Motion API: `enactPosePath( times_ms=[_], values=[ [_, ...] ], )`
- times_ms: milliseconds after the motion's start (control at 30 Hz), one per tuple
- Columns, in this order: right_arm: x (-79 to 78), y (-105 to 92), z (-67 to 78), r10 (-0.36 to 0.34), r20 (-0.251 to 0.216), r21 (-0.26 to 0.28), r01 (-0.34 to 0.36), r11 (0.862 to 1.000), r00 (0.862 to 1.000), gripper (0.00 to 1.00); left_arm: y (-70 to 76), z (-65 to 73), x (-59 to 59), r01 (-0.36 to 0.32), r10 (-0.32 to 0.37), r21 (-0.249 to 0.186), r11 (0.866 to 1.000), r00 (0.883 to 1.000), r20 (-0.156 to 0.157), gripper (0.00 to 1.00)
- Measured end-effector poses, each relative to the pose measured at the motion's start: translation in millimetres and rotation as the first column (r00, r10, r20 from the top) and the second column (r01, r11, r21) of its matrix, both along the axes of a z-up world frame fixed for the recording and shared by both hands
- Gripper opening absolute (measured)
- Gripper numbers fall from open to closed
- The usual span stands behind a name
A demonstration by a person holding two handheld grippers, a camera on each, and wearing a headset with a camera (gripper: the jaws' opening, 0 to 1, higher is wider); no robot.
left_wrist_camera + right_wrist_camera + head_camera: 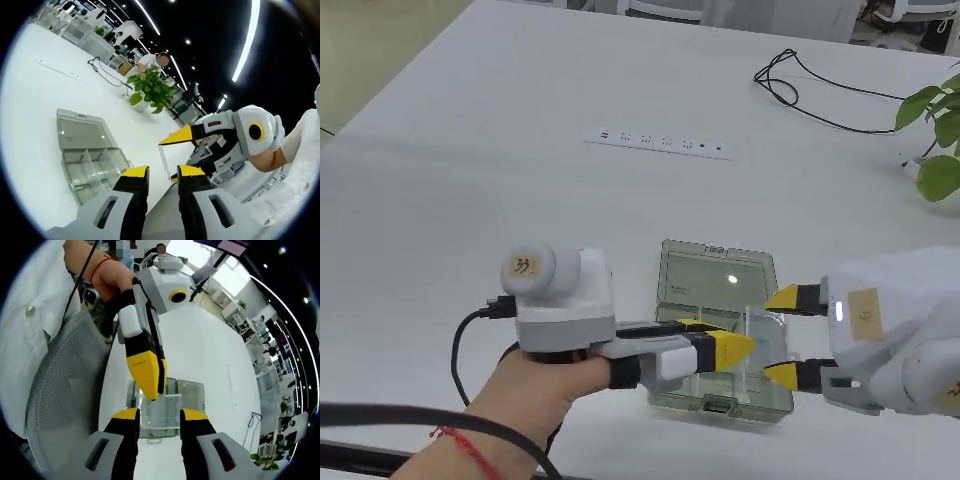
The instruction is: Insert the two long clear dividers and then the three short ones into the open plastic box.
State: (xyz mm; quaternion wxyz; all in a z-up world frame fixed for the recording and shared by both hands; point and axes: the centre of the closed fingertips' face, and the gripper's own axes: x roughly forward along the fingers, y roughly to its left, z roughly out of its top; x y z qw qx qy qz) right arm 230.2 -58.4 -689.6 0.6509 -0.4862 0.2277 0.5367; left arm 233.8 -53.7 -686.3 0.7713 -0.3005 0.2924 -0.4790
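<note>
While our left gripper (152, 390) is clamping the divider (160, 412), the box (720, 405) is sitting at six o'clock below; right gripper's (785, 336) grip unclear.

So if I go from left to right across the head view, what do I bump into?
hand → left gripper → plastic box → right gripper → plant
</note>
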Motion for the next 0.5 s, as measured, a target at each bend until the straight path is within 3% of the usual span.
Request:
enactPosePath(
  times_ms=[200, 500],
  values=[
    [-3.7, 5.2, 3.0, 0.015, 0.023, -0.016, -0.015, 1.0, 1.0, 0.33, -7.2, -0.9, -6.2, 0.013, -0.014, -0.019, 1.0, 0.999, -0.029, 0.11],
    [-6.5, 8.6, 4.6, 0.013, 0.024, -0.023, -0.013, 1.0, 1.0, 0.33, -11.4, -0.4, -7.7, 0.026, -0.027, -0.032, 0.999, 0.999, -0.039, 0.01]
  ],
)
